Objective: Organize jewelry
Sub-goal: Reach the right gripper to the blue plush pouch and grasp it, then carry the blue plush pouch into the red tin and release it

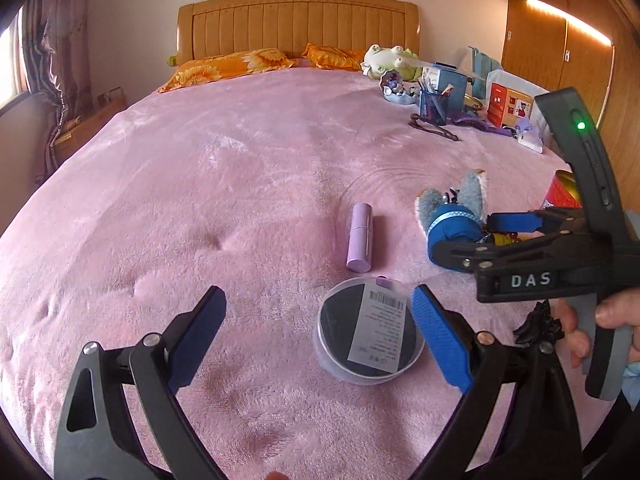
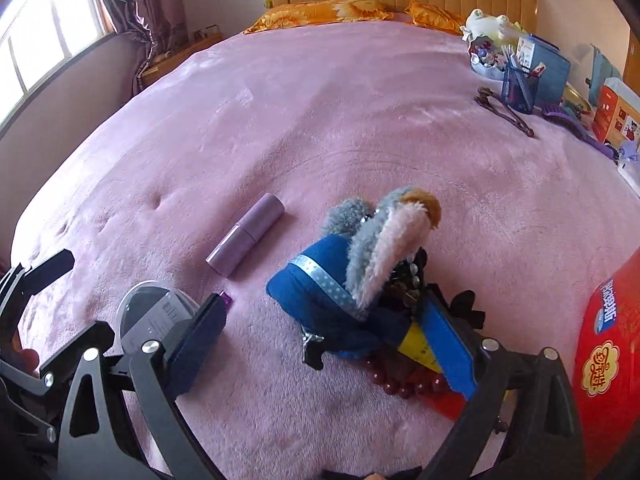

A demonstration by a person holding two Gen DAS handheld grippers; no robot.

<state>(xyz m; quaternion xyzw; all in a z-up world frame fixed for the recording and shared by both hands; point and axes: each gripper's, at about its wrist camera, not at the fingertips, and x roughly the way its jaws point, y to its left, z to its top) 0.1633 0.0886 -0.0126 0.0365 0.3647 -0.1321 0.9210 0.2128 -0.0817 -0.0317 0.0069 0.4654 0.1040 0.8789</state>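
- The left gripper [image 1: 318,344] pointed down at the pink blanket [image 1: 200,200], its jaws spread wide with nothing clamped; a round clear box [image 1: 370,334] with a label lay on the blanket between them, untouched.
- The right gripper [image 2: 334,344] tilted steeply down over a heap of jewelry [image 2: 404,376], jaws partly apart; no pad pressed on anything.
- A blue pouch [image 2: 320,284] with furry grey ears lay between the right fingers, red beads and dark trinkets beside it, close against the blue right pad.
- In the left view a hand [image 1: 600,320] curled around the right gripper's handle.
- A lilac tube [image 1: 360,240] lay flat on the blanket just beyond the box.
- A red carton [image 2: 612,340] stood at the right.
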